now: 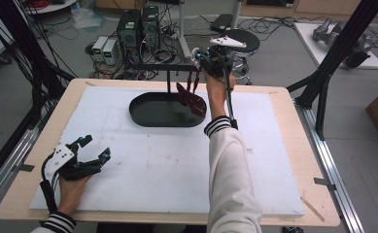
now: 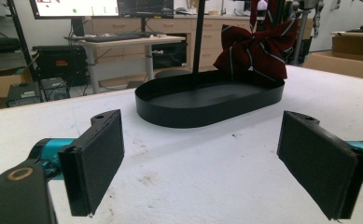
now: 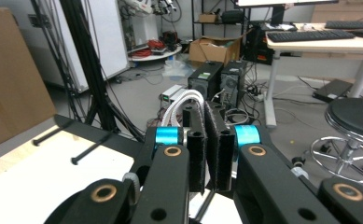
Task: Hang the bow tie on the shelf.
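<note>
We see a wooden table [image 1: 283, 160] topped by a white foam board [image 1: 167, 165]. Toward twelve o'clock on the board sits a black oval tray [image 1: 152, 112] with low walls. A thin black post [image 1: 168, 81] rises from the tray floor and carries a crossbar overhead. The tray floor looks bare apart from the post's foot.

At the tray's three o'clock end hangs a dark red bow tie [image 1: 192, 101] with thin pale stripes; its strap [image 1: 193, 77] runs up toward the crossbar. From the left tongs' camera the bow's lower edge sits at the tray's rim, but we cannot tell whether it touches.

The right tongs [image 1: 197, 60] are held high above that end of the tray, jaws pressed together on a narrow strip that looks like the strap. The left tongs [image 1: 95, 147] rest low near the board's seven o'clock corner, well apart from the tray, jaws spread wide with nothing between them.
</note>
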{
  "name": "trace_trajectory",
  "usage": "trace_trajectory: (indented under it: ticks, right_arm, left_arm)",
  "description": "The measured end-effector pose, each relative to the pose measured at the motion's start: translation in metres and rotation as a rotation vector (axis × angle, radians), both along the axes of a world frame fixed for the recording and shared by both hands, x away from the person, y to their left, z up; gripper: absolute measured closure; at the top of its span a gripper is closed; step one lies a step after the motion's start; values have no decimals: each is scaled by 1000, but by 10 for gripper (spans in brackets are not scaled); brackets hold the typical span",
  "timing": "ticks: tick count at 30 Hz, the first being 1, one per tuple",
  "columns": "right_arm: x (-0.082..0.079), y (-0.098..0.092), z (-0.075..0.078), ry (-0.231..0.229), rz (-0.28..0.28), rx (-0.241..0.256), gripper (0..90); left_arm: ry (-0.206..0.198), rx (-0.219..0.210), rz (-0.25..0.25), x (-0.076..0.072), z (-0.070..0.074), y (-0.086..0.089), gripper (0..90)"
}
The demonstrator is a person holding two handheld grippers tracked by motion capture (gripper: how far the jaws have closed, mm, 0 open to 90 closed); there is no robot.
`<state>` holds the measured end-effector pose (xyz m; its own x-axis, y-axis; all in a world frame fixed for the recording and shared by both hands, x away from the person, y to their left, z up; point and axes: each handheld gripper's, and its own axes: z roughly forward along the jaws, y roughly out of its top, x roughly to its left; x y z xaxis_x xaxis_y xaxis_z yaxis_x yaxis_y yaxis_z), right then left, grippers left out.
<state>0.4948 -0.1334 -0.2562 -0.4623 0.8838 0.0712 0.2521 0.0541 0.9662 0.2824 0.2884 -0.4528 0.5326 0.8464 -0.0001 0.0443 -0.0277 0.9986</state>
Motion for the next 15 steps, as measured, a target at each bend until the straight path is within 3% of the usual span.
trace_trajectory:
  ticks: [15]
  right_arm:
    - [17,-4,-21,66,-31,2,874]
  left_arm:
    - [0,-3,1,0,0,0,150]
